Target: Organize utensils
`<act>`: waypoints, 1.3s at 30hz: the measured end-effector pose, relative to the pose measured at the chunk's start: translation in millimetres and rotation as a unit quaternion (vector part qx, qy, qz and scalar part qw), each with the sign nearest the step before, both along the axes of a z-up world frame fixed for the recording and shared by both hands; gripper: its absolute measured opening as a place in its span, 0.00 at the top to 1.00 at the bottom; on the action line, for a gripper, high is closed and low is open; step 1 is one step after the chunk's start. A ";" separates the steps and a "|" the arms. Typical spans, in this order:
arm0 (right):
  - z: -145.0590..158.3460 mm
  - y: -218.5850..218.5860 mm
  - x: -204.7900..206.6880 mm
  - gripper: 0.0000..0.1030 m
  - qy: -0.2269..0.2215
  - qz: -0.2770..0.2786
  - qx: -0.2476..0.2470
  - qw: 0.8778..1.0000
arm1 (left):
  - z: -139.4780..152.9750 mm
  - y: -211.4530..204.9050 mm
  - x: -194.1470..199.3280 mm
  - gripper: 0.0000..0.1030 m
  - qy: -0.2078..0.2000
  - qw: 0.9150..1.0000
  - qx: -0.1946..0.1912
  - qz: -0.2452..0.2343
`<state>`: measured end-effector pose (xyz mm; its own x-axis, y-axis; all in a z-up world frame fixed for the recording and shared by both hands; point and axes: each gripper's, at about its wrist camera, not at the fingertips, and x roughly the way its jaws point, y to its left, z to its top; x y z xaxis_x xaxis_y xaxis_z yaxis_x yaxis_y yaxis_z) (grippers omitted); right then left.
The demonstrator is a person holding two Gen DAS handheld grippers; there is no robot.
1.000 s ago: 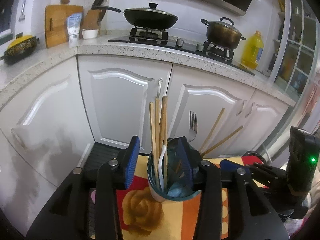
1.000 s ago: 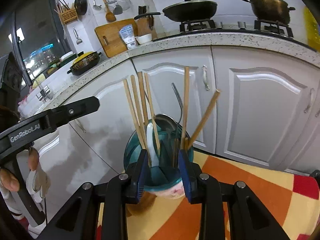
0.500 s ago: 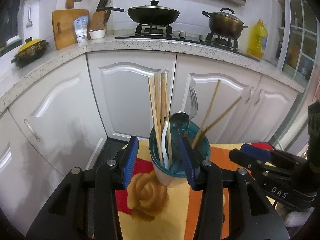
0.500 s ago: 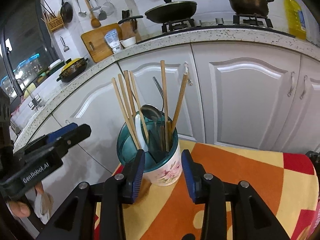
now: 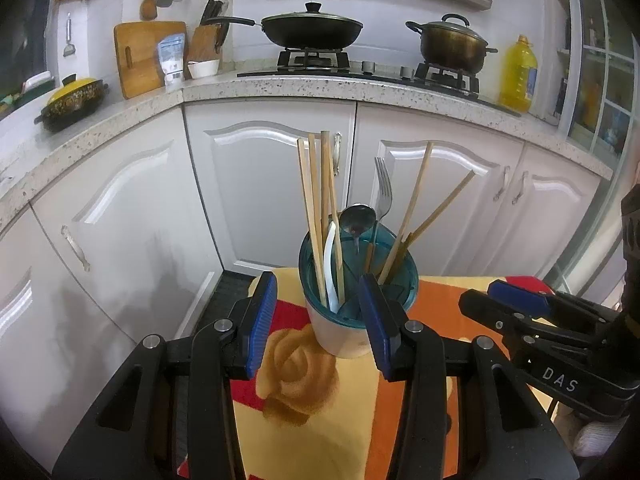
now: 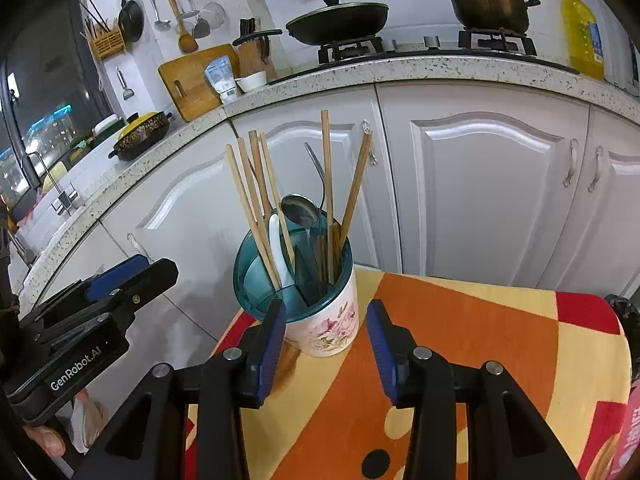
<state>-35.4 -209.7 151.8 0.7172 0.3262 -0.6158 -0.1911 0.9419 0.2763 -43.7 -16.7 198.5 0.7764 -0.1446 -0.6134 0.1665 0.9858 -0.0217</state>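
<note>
A white floral utensil cup (image 5: 344, 332) (image 6: 324, 328) with a teal divider stands on the patterned tablecloth (image 5: 304, 420) (image 6: 460, 320). In it stand several wooden chopsticks (image 5: 316, 200) (image 6: 256, 192), a metal spoon (image 5: 357, 218) (image 6: 298, 210), a fork (image 5: 383, 188) and a white spoon (image 5: 330, 264) (image 6: 276, 240). My left gripper (image 5: 318, 320) (image 6: 156, 268) is open and empty, just short of the cup. My right gripper (image 6: 326, 340) (image 5: 480, 298) faces the cup's base. Its jaws are opening, with nothing held and the pads clear of the cup.
White cabinet doors (image 5: 260, 184) stand close behind the table's far edge. On the speckled counter (image 6: 440, 68) are a wok (image 5: 312, 32), a lidded pot (image 5: 452, 42), an oil bottle (image 5: 518, 74) and a cutting board (image 6: 192, 80). A hand (image 6: 44, 440) grips the left tool.
Both grippers have drawn back from the cup, which now stands ahead of the fingertips. The right jaws have spread wider; the left jaws are unchanged.
</note>
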 end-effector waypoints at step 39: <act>17.2 8.0 -9.1 0.59 -0.020 -0.010 -0.012 1.000 | 13.5 4.8 -18.5 0.60 -0.031 0.999 0.023 0.034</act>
